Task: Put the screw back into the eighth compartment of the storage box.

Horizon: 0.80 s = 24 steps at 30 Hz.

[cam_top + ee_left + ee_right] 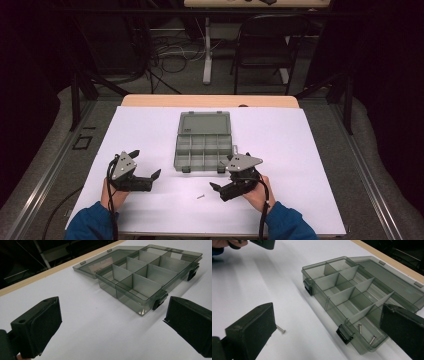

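Note:
A smoky clear organizer box lies open in the middle of the white table cover, its lid folded back flat. Two screws rest in its near corner compartment; the other compartments that show hold nothing. One loose screw lies on the cover, close to my right gripper's left jaw in the right gripper view. My right gripper is open near the box's front right corner, with nothing between its jaws. My left gripper is open left of the box, also holding nothing.
The white cover leaves a strip of wooden table edge showing at the back. A dark chair and a table leg with cables stand on the floor beyond. A black square mark lies on the floor at left.

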### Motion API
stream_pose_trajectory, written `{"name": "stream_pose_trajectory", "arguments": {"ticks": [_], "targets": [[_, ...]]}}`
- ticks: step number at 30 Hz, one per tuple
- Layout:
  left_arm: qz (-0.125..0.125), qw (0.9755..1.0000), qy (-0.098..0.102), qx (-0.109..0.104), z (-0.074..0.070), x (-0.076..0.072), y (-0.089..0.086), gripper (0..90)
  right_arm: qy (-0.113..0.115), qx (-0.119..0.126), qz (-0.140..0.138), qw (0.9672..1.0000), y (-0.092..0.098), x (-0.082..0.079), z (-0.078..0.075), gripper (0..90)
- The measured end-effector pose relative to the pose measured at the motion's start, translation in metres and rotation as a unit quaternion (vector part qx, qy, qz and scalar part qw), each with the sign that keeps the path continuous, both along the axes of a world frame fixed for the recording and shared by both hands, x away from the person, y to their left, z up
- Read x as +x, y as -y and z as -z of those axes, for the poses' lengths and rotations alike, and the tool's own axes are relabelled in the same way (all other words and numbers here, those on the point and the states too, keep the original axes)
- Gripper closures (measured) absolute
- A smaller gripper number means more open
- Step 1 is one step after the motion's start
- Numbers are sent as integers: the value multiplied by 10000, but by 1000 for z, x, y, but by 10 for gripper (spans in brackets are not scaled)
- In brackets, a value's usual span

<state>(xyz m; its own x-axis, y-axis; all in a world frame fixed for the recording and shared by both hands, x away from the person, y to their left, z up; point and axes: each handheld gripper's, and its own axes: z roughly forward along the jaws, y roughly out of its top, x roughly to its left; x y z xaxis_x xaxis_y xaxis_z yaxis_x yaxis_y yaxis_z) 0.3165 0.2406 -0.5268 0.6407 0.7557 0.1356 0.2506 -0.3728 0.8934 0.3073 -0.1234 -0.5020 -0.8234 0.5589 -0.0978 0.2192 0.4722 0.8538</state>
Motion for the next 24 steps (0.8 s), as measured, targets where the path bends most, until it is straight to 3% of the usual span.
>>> {"name": "stream_pose_trajectory", "arguments": {"ticks": [7,24], "targets": [[-29,10000,48,12,-2,-1,0,2,-68,-204,-193,9996,-8,-5,3,0],[1,10000,-2,32,1,1,1,2,-137,-311,-489,9982,-21,-8,10,0]]}}
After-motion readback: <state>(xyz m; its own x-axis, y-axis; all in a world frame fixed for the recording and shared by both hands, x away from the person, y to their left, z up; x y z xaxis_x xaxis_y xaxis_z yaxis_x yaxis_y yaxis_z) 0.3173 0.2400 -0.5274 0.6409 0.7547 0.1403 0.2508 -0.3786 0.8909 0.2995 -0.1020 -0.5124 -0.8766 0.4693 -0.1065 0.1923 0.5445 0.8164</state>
